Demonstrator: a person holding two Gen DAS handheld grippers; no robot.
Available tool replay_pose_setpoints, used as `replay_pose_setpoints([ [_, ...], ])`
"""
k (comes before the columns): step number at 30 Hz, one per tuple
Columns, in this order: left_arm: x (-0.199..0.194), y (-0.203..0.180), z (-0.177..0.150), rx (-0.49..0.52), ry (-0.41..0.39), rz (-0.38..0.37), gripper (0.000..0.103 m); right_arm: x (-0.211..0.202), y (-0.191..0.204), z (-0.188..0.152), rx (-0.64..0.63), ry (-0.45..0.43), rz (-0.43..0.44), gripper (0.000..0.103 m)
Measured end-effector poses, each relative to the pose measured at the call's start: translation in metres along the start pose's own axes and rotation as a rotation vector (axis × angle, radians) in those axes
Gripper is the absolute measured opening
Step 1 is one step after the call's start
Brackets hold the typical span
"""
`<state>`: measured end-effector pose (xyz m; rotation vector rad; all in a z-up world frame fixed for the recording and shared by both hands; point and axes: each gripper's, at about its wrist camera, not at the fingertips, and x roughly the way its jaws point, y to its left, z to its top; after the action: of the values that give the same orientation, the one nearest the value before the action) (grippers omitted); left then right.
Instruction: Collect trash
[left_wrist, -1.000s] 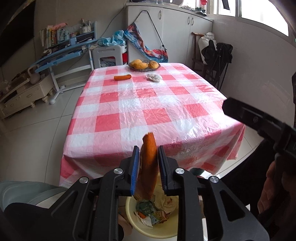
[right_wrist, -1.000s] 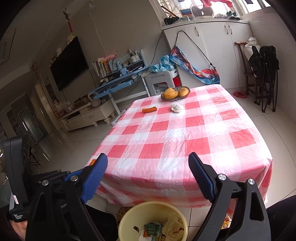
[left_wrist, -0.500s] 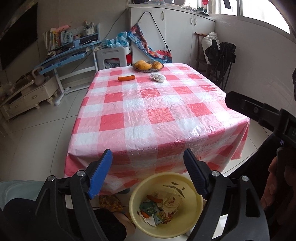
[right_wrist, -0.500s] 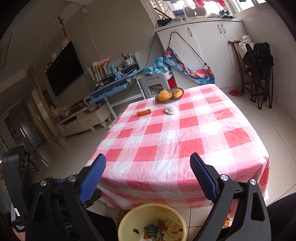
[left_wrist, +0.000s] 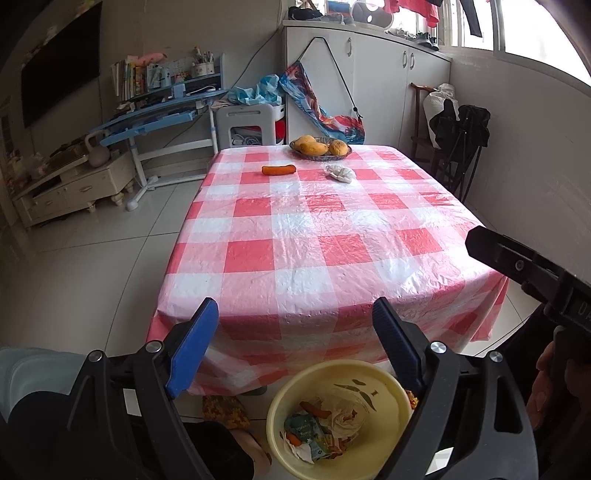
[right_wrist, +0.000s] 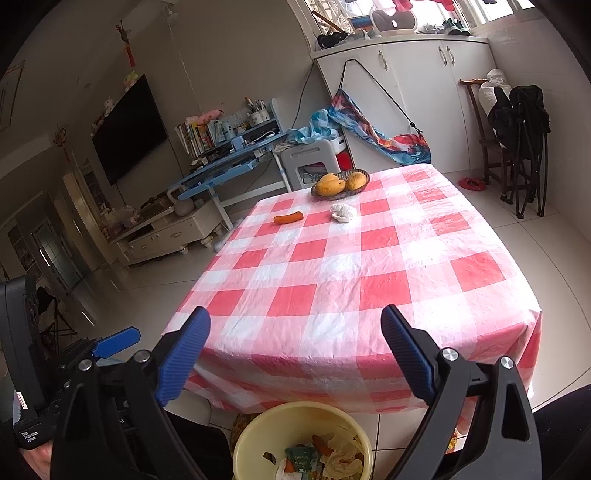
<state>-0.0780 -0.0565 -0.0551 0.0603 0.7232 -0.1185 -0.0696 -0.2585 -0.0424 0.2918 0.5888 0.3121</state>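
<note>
A yellow bin (left_wrist: 388, 384) stands on the floor below the table's near edge, with wrappers, tissue and an orange piece (left_wrist: 314, 408) inside. Above it my left gripper (left_wrist: 295, 314) has its jaws opening, with nothing between them. My right gripper (right_wrist: 295, 314) is open and empty over the same bin (right_wrist: 258, 424). On the far side of the red-checked table (left_wrist: 295, 240) lie an orange carrot-like piece (left_wrist: 279, 169) and a crumpled white tissue (left_wrist: 341, 172). The right wrist view also shows that piece (right_wrist: 288, 218) and the tissue (right_wrist: 342, 212).
A basket of yellow fruit (left_wrist: 320, 147) stands at the table's far edge. Behind the table are a blue desk (left_wrist: 159, 118), a grey stool (left_wrist: 247, 122) and white cabinets (left_wrist: 369, 81). A chair hung with dark clothes (left_wrist: 458, 125) stands at the right wall.
My left gripper was shut on an orange piece over the bin. Its jaws have spread wide and the piece now lies in the bin. The right gripper has stayed put.
</note>
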Motion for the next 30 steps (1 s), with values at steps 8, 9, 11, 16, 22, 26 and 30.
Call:
replay_pose_setpoints([
  [8, -0.0007, -0.0004, 0.0000, -0.001, -0.006, 0.004, 0.082, 0.0019, 0.0021, -0.0008, -0.004, 0.010, 0.000, 0.090],
  [9, -0.0007, -0.0002, 0.0000, -0.002, -0.006, 0.005, 0.082, 0.0024, 0.0025, -0.0004, -0.005, 0.011, -0.001, 0.090],
  [11, -0.0007, -0.0003, 0.0000, -0.002, -0.006, 0.004, 0.082, 0.0026, 0.0026, -0.0006, -0.006, 0.012, -0.001, 0.090],
  [16, -0.0007, 0.0000, 0.0000, -0.002, -0.006, 0.004, 0.083, 0.0027, 0.0030, -0.0009, -0.005, 0.013, -0.001, 0.090],
  [22, -0.0006, 0.0000, -0.0002, -0.001, -0.006, 0.004, 0.083, 0.0030, 0.0038, -0.0018, -0.007, 0.014, -0.001, 0.090],
  [26, -0.0006, -0.0001, -0.0003, 0.000, -0.006, 0.004, 0.084, 0.0036, 0.0044, -0.0029, -0.010, 0.018, -0.001, 0.090],
  [30, -0.0005, -0.0003, -0.0005, 0.000, -0.006, 0.004, 0.084, 0.0043, 0.0050, -0.0035, -0.011, 0.020, 0.000, 0.090],
])
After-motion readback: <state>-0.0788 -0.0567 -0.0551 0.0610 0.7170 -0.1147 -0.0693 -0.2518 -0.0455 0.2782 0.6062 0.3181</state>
